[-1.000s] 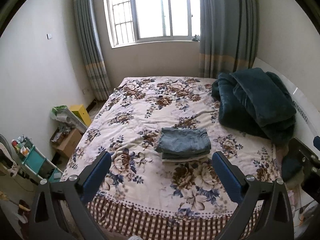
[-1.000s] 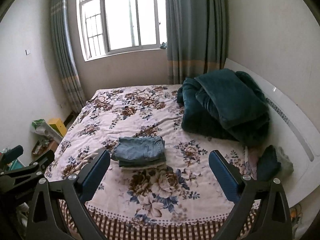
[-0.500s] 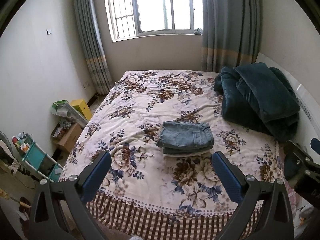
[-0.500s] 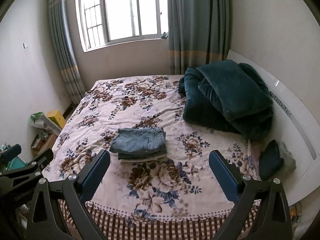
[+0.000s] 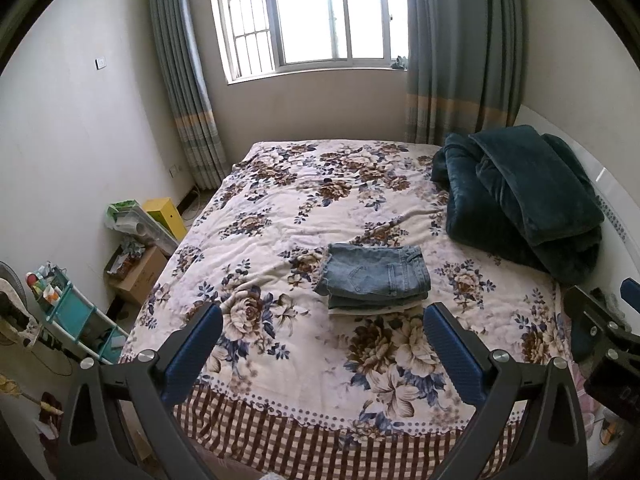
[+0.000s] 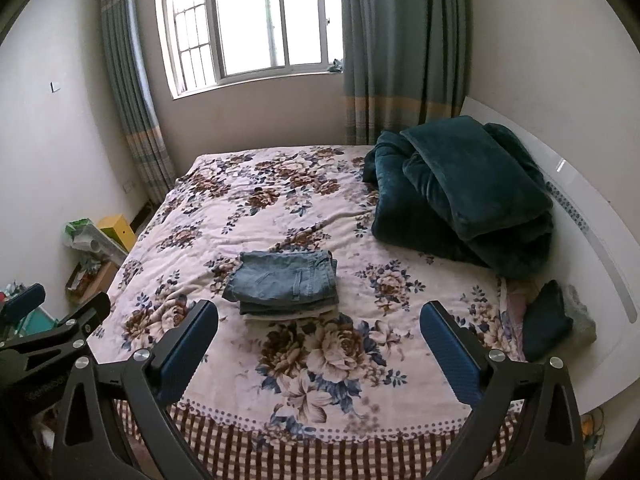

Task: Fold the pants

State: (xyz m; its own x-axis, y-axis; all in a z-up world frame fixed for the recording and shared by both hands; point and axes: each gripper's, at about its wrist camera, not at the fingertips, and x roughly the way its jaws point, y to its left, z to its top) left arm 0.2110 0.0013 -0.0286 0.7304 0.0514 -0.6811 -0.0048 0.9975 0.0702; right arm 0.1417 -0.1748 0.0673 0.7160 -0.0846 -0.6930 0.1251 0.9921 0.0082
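Folded jeans (image 5: pixel 374 276) sit mid-frame in the left wrist view, slightly right of centre, on the floral bedspread (image 5: pixel 280 216); in the right wrist view the folded jeans (image 6: pixel 284 280) are centre-left. Compact rectangle, several denim layers stacked, waistband and back pocket on top, a pale layer showing under the bottom edge. Edges look roughly square.

Left gripper (image 5: pixel 322 350) at bottom of frame, jaws spread wide, holding nothing, well short of the jeans and over the near edge of the bed. Right gripper (image 6: pixel 318 346) same: wide apart, empty, off the cloth. Each gripper shows at the edge of the other's view, lower right and lower left.

Step judgement: fold looks finished, both tools clear of the garment; task at or near its end. Next move, if any, calls for only a tidy-up: pressing the stack flat or squaring the pale bottom layer, coming in low from the near side so the top layer is not dragged.

Outward: dark teal blanket (image 5: pixel 520 204) piled at right by the white headboard (image 6: pixel 592 216); window and curtains at top; cardboard box (image 5: pixel 144 274) and yellow box (image 5: pixel 166 216) on the floor at left.
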